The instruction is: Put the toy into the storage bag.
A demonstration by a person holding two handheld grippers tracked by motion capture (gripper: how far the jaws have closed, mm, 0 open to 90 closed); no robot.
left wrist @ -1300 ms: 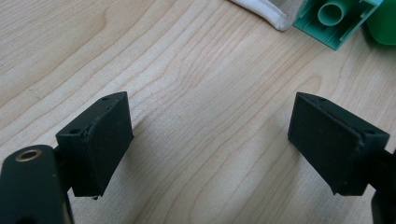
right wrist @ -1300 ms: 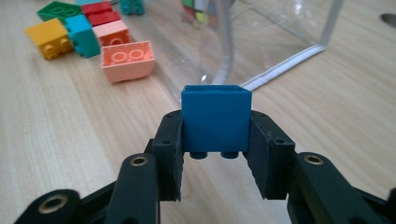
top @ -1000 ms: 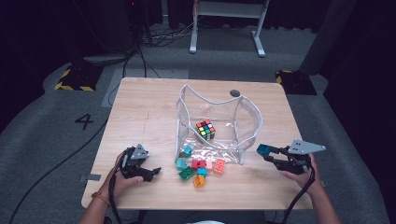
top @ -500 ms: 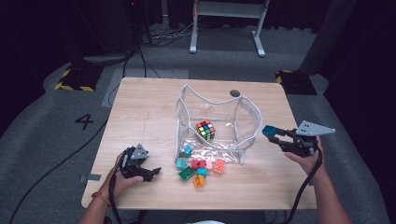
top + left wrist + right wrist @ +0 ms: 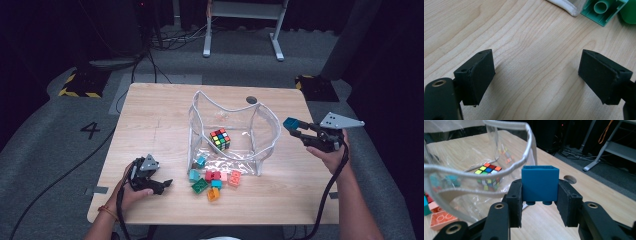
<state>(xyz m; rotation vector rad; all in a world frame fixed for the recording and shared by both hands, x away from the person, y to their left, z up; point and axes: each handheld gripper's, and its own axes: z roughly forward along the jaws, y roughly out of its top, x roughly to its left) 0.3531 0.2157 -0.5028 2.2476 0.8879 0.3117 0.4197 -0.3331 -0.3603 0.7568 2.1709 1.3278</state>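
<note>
A clear plastic bag (image 5: 227, 132) with a white rim stands open at the table's middle, and a colour cube (image 5: 220, 139) lies inside it. My right gripper (image 5: 295, 127) is raised to the right of the bag, shut on a blue brick (image 5: 540, 184) (image 5: 290, 123) held upside down, studs pointing down, just outside the bag's rim (image 5: 524, 157). Loose bricks (image 5: 212, 180) in teal, red, orange and green lie in front of the bag. My left gripper (image 5: 162, 184) rests low on the table (image 5: 150, 115) at the front left, open and empty, its pads (image 5: 482, 72) over bare wood.
A green brick (image 5: 602, 11) lies just beyond the left gripper's jaws. A round hole (image 5: 251, 100) sits in the table behind the bag. The table's right edge runs close under my right hand. Cables and a metal stand (image 5: 240, 30) are on the floor beyond.
My right gripper has risen with the blue brick and moved farther from me, toward the bag's rim. The left gripper has stayed where it was.
</note>
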